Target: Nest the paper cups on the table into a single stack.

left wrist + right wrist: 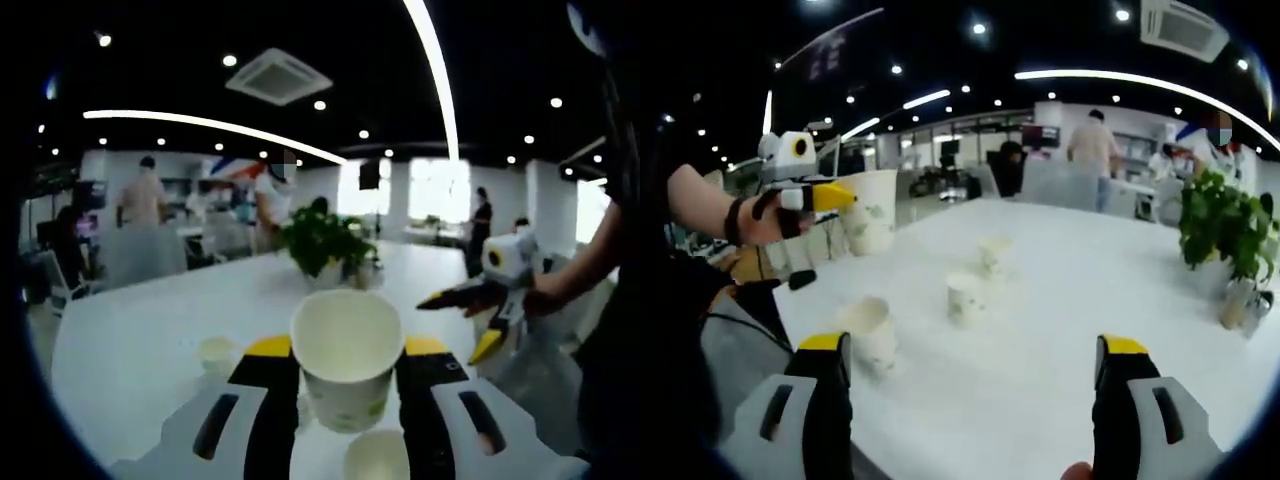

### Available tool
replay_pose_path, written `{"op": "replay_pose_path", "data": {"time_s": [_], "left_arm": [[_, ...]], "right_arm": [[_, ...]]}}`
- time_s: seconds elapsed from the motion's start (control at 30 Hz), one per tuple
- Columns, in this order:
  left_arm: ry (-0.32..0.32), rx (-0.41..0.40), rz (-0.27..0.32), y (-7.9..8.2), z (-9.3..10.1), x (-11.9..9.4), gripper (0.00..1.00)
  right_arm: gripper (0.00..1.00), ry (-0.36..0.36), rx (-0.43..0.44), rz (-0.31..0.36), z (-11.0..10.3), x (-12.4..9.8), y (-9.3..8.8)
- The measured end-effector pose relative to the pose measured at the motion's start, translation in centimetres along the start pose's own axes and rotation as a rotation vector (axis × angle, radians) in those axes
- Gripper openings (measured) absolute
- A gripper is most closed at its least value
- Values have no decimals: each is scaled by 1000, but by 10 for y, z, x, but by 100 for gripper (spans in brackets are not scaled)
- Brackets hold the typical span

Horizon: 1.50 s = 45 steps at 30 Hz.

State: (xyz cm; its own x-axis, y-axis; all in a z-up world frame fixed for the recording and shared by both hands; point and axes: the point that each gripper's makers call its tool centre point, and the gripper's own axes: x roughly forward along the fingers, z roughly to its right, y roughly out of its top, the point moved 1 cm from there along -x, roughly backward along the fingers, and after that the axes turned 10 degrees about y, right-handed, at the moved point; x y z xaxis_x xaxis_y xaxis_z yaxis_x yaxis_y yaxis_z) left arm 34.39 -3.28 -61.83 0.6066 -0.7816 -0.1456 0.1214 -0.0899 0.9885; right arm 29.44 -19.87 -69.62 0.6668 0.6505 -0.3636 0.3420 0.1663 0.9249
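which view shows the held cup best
The left gripper view: the held cup sits close between the left gripper jaws, its open mouth in plain sight. The right gripper view shows it far off, from the side, partly hidden by that gripper.

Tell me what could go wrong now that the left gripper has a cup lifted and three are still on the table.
1. The held paper cup sits between the left gripper fingers; squeezing harder may crush its thin wall.
2. The nearest cup stands close to the table edge, so a misaligned descent could knock it off.
3. The right gripper is open and wide; sweeping it in could topple the middle cup.
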Motion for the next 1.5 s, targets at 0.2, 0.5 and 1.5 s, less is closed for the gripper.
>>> {"op": "replay_pose_path", "data": {"time_s": [0.2,0.5,1.5], "left_arm": [[-8,-18,-12,-12,4,-1,36],[-22,-37,-30,-31,14,-5,36],[-55,-54,-100,-83,28,-5,40]], "right_arm": [[100,-2,2,-4,0,0,-1],[100,-3,5,-14,0,1,-3],[100,-3,-2,-38,-3,-5,-7]]}}
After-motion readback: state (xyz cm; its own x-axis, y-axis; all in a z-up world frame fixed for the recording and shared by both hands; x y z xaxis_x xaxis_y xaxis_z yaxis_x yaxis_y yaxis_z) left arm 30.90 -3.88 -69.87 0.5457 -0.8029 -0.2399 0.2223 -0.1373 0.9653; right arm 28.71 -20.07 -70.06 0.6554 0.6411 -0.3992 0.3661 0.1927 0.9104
